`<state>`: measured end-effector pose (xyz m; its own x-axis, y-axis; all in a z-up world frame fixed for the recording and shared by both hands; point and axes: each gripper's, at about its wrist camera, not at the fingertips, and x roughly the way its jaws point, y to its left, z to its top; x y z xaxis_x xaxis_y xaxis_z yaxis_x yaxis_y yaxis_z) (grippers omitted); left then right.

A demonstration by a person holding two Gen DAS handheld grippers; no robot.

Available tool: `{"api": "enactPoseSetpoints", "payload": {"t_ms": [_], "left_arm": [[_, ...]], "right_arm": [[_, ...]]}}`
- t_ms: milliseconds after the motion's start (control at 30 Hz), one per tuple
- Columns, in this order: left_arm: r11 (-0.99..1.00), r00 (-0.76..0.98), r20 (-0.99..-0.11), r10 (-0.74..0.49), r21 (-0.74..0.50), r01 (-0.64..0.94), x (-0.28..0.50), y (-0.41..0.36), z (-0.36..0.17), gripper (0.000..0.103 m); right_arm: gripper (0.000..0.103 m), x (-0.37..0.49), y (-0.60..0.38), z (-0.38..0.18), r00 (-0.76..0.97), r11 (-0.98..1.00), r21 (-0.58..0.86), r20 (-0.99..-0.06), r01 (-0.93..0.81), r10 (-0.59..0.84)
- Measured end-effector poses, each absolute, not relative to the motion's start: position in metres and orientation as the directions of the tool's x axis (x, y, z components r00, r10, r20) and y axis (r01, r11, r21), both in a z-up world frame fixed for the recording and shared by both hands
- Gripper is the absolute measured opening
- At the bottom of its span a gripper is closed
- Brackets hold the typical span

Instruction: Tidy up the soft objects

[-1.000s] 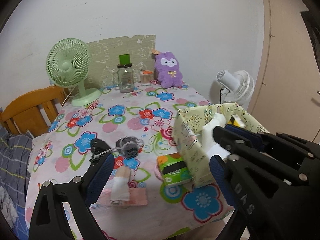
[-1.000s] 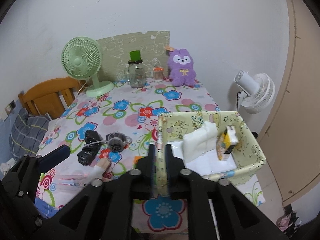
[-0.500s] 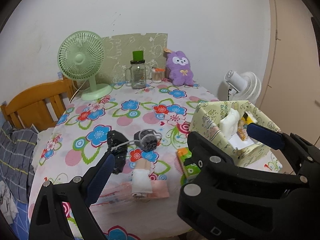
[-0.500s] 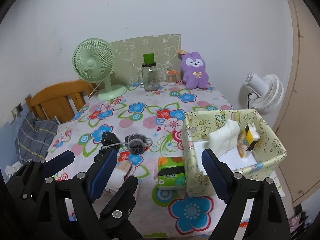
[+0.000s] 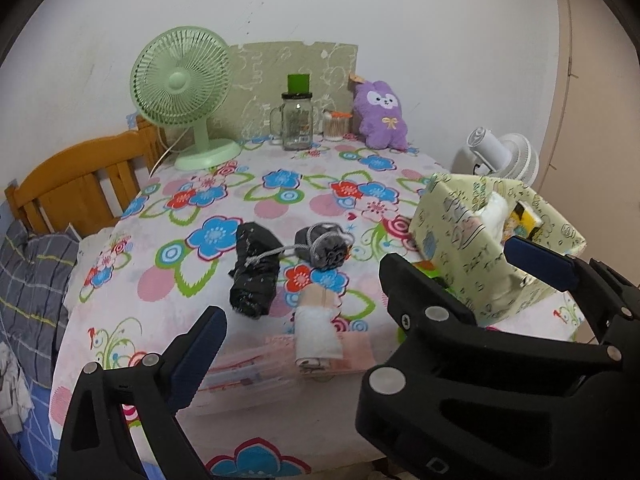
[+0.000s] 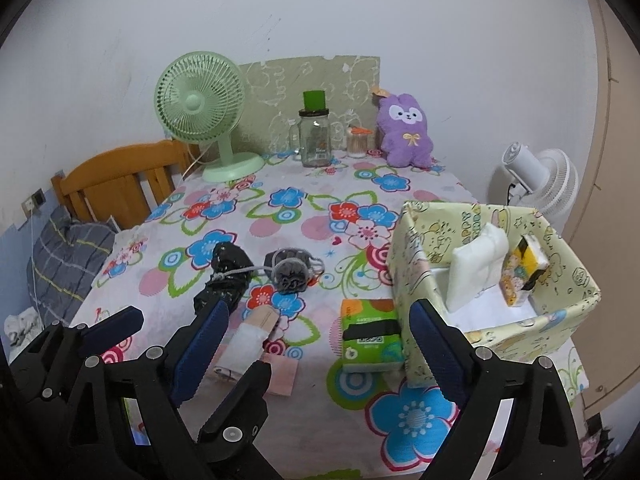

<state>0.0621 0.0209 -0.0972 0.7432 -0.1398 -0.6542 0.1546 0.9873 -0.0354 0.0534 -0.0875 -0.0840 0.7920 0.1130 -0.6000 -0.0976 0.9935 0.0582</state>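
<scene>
– Tool on the right [image 6: 319, 307]: spread wide, jaws just opened, nothing pinched (green tissue pack [image 6: 370, 336] merely lying below the gap). Left tool [image 5: 320, 316] likewise spread and empty, crowding close alongside.

– And the soft things?

– Loose on the flowered tabletop [image 6: 412, 412]: black bundle [image 6: 224, 276], grey bundle [image 6: 290, 272], white-and-tan roll [image 6: 252, 334] lying across a flat pink packet [image 6: 282, 374]. Already inside the patterned box [image 6: 496, 216]: a white pack [image 6: 476, 268] and a yellow one [image 6: 524, 276].

– Likely trouble?

– Probably a snag: cord [image 6: 256, 269] tying black bundle to grey, so lifting one may drag the other. Could also shove the box, set near the tabletop's right edge, with the tissue pack just beside its wall and little room for a pad. Might knock tool against tool, too.

– Anything else about?

– Well apart at the back: green fan [image 6: 200, 96], glass jar [image 6: 316, 138], purple plush [image 6: 408, 132]. White fan [image 6: 540, 176] beyond the edge, wooden chair [image 6: 116, 176] at left. Nothing lying across the way to the box.
</scene>
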Motion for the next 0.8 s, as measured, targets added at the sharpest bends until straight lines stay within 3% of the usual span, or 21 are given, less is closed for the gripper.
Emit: {"api": "enactPoseSetpoints", "payload": {"t_ms": [800], "left_arm": [[0.997,0.669,-0.740,-0.075,-0.057,0.049,0.075,0.059,-0.153,0.099]], "right_arm": [[0.094,0.081,-0.050,-0.140,0.700,0.979,0.079,-0.689,-0.188,0.190]]}}
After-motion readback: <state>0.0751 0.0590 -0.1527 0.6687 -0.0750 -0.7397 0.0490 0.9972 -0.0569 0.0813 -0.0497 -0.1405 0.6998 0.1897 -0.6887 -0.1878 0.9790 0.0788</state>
